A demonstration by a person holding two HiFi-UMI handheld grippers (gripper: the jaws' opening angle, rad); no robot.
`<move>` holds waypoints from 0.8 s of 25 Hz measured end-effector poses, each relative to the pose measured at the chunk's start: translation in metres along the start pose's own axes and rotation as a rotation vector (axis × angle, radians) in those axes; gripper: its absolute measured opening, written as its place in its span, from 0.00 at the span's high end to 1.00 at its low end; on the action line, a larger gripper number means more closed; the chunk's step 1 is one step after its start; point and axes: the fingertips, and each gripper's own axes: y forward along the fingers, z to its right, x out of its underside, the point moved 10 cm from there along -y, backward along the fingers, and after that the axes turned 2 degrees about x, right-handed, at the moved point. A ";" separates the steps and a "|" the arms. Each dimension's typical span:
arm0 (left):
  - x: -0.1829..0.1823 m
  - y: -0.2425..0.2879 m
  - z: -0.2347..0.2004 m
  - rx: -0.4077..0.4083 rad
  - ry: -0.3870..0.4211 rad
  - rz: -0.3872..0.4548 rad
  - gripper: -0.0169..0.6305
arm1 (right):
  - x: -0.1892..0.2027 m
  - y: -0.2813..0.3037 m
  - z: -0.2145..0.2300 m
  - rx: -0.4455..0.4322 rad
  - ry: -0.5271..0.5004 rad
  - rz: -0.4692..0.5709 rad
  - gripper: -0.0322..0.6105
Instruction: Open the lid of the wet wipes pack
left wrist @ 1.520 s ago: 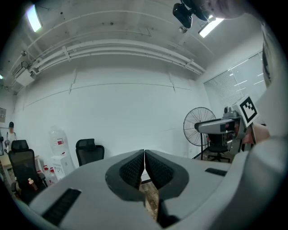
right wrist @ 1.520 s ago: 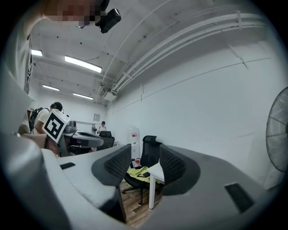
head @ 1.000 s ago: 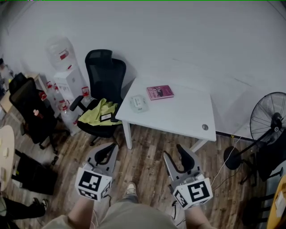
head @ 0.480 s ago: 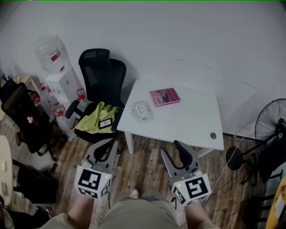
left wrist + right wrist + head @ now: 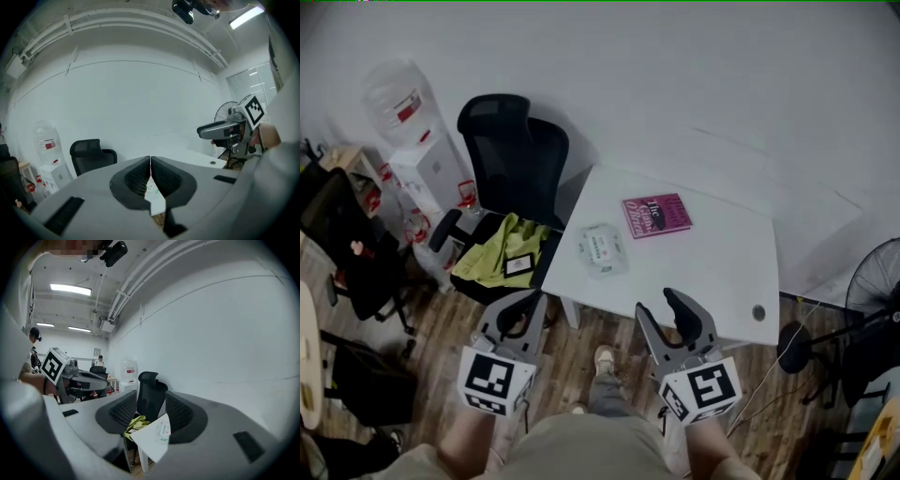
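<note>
A pale wet wipes pack with a greenish label lies flat on a white table, close to the table's left edge and well apart from both grippers I am holding. It is too small in every view for me to tell whether the lid is up or down. A pink book lies near it, toward the far edge.

My left gripper hangs off the table's near-left corner with its fingers pressed together and nothing between them. My right gripper has its fingers spread wide and empty, and its tips show against the table's near edge in the head view. In the right gripper view, the pack and a black chair appear far off between those fingers.
</note>
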 end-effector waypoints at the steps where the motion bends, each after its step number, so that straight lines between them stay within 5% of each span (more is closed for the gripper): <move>1: 0.000 0.013 -0.005 -0.003 -0.007 -0.010 0.94 | 0.001 0.014 0.011 -0.005 -0.002 -0.006 0.63; 20: -0.019 0.207 -0.107 -0.197 -0.066 -0.049 0.94 | 0.007 0.252 0.171 -0.181 -0.024 -0.077 0.63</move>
